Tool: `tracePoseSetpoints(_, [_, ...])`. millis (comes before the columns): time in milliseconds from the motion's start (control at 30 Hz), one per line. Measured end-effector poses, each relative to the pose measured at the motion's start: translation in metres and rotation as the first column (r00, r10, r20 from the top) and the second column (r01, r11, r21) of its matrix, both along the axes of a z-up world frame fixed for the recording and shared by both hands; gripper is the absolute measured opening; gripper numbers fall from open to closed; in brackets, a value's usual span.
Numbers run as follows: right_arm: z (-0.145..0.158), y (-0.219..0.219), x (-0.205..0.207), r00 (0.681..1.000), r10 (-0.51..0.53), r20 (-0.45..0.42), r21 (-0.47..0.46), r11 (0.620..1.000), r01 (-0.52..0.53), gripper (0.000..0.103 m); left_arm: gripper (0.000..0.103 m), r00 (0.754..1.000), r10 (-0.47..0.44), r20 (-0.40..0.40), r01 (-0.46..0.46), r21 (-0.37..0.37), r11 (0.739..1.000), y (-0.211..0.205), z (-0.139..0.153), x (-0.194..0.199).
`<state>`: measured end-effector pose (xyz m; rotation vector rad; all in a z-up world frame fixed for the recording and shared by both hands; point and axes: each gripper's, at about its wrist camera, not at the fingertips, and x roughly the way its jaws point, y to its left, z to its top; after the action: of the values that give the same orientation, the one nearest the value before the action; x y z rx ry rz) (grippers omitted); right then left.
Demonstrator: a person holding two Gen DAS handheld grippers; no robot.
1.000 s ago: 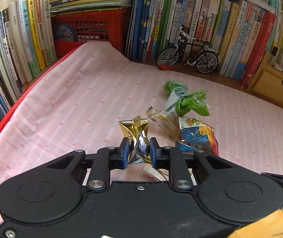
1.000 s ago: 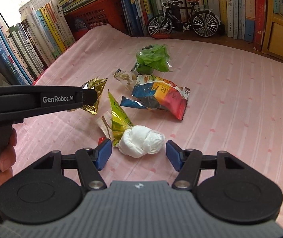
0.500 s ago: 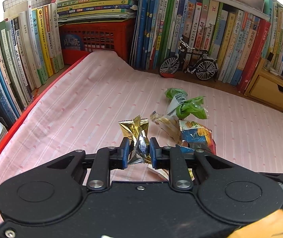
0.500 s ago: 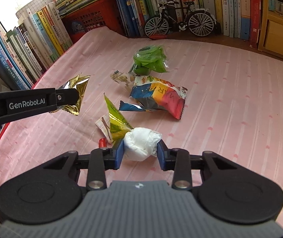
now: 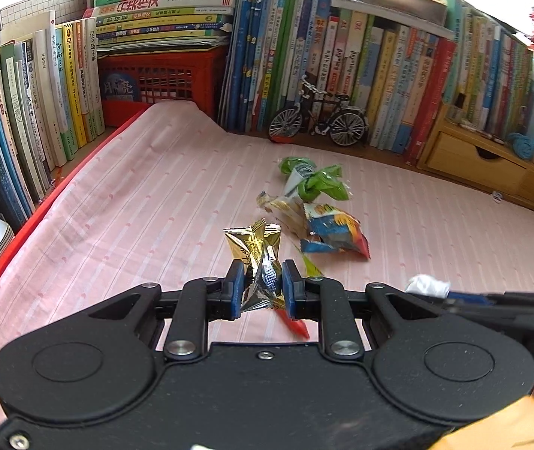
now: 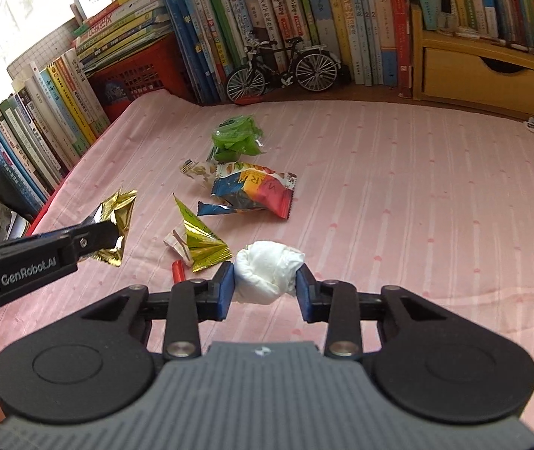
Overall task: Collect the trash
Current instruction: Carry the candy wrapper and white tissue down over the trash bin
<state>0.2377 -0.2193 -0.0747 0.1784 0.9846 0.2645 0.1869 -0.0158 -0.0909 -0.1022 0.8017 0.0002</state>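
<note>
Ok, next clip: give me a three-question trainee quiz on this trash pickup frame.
1. True or false: the left gripper is shut on a gold wrapper.
2. What does the right gripper hold? A) green wrapper B) white tissue wad C) toy bicycle
3. Fill in: the trash left to collect lies on a pink ____.

Key:
1. True; in the right wrist view the wrapper hangs clear of the cloth.
2. B, the tissue wad sits between the pads. The green wrapper is on the cloth and the bicycle stands by the books.
3. cloth.

Wrappers [image 6: 252,195] crowd cloth's [image 6: 416,202] middle, right side open, books [image 6: 267,18] wall rear
</note>
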Motion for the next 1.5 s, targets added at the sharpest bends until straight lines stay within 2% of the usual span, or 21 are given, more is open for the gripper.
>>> tracePoseSetpoints(167, [0.023,-0.001,-0.034,0.995,-0.089,0.034,-0.03,0.995,0.09,0.04,0.02,0.998,-0.059,0.01,0.059,-0.032,0.998,0.018,0.012,-0.039])
tracePoseSetpoints(367, [0.054,0.012,-0.096,0.983,-0.161,0.09,-0.067,0.984,0.168,0.04,0.02,0.989,-0.143,0.026,0.144,-0.051,0.988,0.043,0.02,-0.095])
tracePoseSetpoints(567, [0.059,0.033,-0.16,0.975,-0.209,0.081,-0.053,0.976,0.213,0.04,0.02,0.982,-0.19,-0.016,0.189,-0.049,0.981,0.063,0.013,-0.148])
tracePoseSetpoints(800, [0.054,0.053,-0.212,0.987,-0.16,0.034,-0.087,0.983,0.162,0.04,0.02,0.98,-0.196,-0.043,0.193,-0.067,0.979,0.07,0.01,-0.196])
tracePoseSetpoints(1000, [0.056,0.059,-0.244,0.992,-0.121,0.036,-0.075,0.99,0.123,0.04,0.02,0.985,-0.167,-0.048,0.164,-0.064,0.984,0.07,0.013,-0.238])
tracePoseSetpoints(1233, [0.062,0.048,-0.289,0.994,-0.108,0.025,-0.048,0.993,0.109,0.04,0.02,0.988,-0.14,-0.072,0.136,-0.061,0.989,0.062,0.012,-0.292])
tracePoseSetpoints(1500, [0.055,0.043,-0.33,0.997,-0.082,0.001,-0.04,0.996,0.082,0.04,0.02,0.988,-0.12,-0.101,0.115,-0.047,0.992,0.058,0.003,-0.345])
